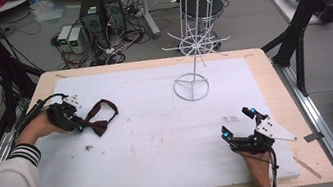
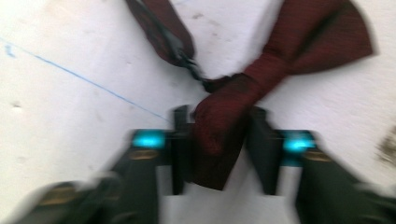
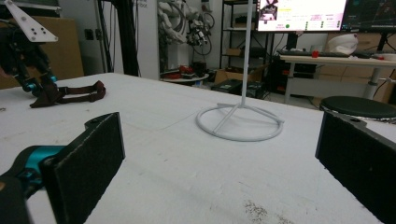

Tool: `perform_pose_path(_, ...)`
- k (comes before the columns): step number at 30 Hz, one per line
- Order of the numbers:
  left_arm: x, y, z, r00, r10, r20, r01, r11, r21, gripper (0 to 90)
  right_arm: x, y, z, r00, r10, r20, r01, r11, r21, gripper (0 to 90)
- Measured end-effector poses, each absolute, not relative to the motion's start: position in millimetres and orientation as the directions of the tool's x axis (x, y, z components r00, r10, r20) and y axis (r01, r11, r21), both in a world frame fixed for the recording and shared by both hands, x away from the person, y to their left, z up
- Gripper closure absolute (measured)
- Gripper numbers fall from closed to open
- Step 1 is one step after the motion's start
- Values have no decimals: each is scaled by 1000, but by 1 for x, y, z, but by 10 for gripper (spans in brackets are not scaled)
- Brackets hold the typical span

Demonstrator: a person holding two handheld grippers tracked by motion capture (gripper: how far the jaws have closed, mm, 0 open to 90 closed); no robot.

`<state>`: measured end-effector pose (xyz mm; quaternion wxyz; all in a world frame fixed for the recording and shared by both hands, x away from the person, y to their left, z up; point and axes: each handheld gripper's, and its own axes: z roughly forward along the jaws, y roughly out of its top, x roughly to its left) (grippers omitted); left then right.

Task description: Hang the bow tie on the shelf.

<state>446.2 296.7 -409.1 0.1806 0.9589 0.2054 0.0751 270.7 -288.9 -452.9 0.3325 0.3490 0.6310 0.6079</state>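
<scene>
Left gripper (image 2: 217, 140) around dark red bow tie (image 2: 280, 56).

I see wide bare foam pad (image 1: 163, 149) between my two grippers, so either could cross the middle freely. The white wire rack (image 1: 194, 33) stands at the far centre, its ring base (image 1: 191, 87) on the pad, blocking the way there. The bow tie (image 1: 99, 119) lies at the left, beside my left gripper (image 1: 73, 119). Ahead of my right gripper (image 1: 240, 125) the pad lies open up to the base.
</scene>
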Motion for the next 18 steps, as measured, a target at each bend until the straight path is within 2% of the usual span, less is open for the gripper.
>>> perform_pose_path(3, 446, 297, -407, 902, 428, 62, 377, -849, 369, 776, 271, -289, -453, -535, 845, 4, 36, 19, 999, 6)
perform_pose_path(18, 440, 296, -401, 870, 490, 51, 429, -805, 411, 775, 270, -288, -453, -535, 845, -7, 35, 31, 999, 6)
